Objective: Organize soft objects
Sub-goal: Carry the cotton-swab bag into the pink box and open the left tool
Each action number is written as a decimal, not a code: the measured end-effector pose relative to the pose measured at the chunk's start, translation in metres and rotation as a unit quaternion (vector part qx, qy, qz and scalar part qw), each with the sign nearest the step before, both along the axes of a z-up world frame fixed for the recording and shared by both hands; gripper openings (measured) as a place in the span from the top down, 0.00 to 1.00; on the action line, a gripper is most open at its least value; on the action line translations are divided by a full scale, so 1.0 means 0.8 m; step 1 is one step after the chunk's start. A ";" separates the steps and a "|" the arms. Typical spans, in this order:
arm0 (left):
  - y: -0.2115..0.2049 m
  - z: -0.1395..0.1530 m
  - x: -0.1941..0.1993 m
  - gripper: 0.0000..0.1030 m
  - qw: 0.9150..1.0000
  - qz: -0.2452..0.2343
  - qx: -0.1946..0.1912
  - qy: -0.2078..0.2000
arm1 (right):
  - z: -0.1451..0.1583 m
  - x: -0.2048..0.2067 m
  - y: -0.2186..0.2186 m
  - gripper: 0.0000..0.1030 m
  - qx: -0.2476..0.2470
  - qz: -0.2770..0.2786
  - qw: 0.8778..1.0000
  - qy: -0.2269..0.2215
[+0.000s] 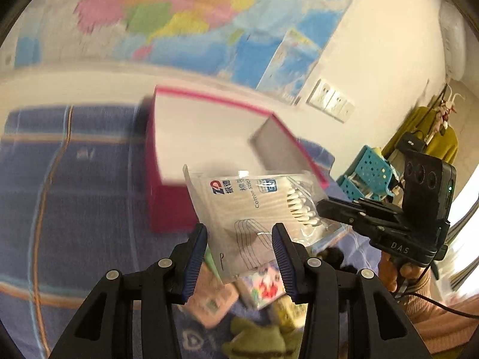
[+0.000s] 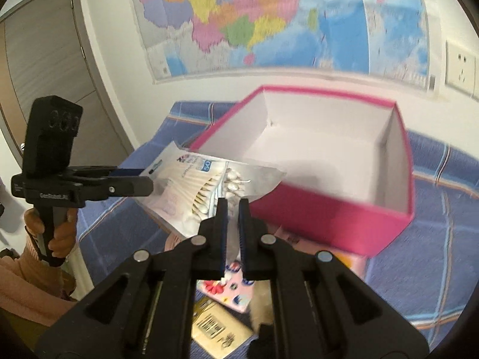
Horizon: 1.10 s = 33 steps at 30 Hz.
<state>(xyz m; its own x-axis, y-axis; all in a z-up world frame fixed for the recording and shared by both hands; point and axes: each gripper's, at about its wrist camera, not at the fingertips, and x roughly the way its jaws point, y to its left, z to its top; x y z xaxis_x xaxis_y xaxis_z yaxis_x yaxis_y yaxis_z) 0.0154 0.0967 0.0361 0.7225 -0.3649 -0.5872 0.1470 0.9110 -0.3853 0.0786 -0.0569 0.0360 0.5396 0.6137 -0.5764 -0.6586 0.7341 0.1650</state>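
Right gripper (image 2: 231,206) pinching cotton-swab bag (image 2: 194,188); left gripper (image 1: 239,239) wide open; pink box (image 2: 329,209) empty.

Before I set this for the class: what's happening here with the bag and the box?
A person holds a claw in each hand. The right claw is shut on the clear cotton swab bag, held in the air at the near edge of the open pink box. The left claw is open beside the bag. Other packets lie on the blue bedcover.

Left tongs (image 1: 239,233) apart, right tongs (image 2: 232,206) pinched.
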 end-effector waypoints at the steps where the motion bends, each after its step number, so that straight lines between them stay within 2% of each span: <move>1: -0.003 0.004 0.002 0.57 1.000 0.001 0.007 -0.006 | 0.006 0.005 -0.001 0.92 0.002 -0.001 1.000 -0.006; 6: -0.002 0.025 0.035 0.57 0.999 0.010 0.027 -0.021 | 0.025 0.033 -0.004 0.92 0.011 -0.004 1.000 -0.023; 9: 0.005 0.029 0.059 0.57 1.000 0.016 0.017 -0.016 | 0.028 0.060 -0.005 0.92 0.021 -0.006 1.000 -0.013; 11: 0.012 0.026 0.074 0.57 1.000 0.020 0.007 -0.006 | 0.025 0.075 -0.004 0.92 0.017 -0.013 1.000 -0.008; 16: 0.014 0.004 0.103 0.57 0.999 0.031 0.022 0.025 | 0.011 0.108 0.004 0.92 0.006 -0.019 1.000 0.011; 23: 0.008 -0.025 0.133 0.57 0.995 0.046 0.067 0.060 | -0.021 0.145 0.011 0.92 -0.015 -0.028 0.998 0.051; 25: 0.006 -0.028 0.138 0.57 0.993 0.053 0.081 0.064 | -0.028 0.153 0.012 0.89 -0.020 -0.030 0.997 0.062; 27: 0.004 -0.029 0.141 0.53 0.993 0.056 0.087 0.065 | -0.037 0.164 0.016 0.87 -0.029 -0.035 0.996 0.075; 29: 0.000 -0.029 0.146 0.45 0.992 0.058 0.092 0.070 | -0.046 0.172 0.020 0.85 -0.041 -0.043 0.994 0.088; 31: -0.003 -0.027 0.149 0.38 0.991 0.062 0.094 0.072 | -0.052 0.176 0.022 0.79 -0.041 -0.045 0.993 0.097; 33: -0.006 -0.026 0.149 0.36 0.989 0.072 0.103 0.073 | -0.054 0.177 0.025 0.71 -0.044 -0.045 0.993 0.102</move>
<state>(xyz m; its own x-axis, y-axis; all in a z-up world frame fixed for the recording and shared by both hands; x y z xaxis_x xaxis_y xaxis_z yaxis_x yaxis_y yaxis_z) 0.1345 0.0917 0.0156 0.6603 -0.1264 -0.7403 -0.0330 0.9799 -0.1968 0.2200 -0.0371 -0.0074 0.4566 0.5098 -0.7291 -0.5486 0.8065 0.2204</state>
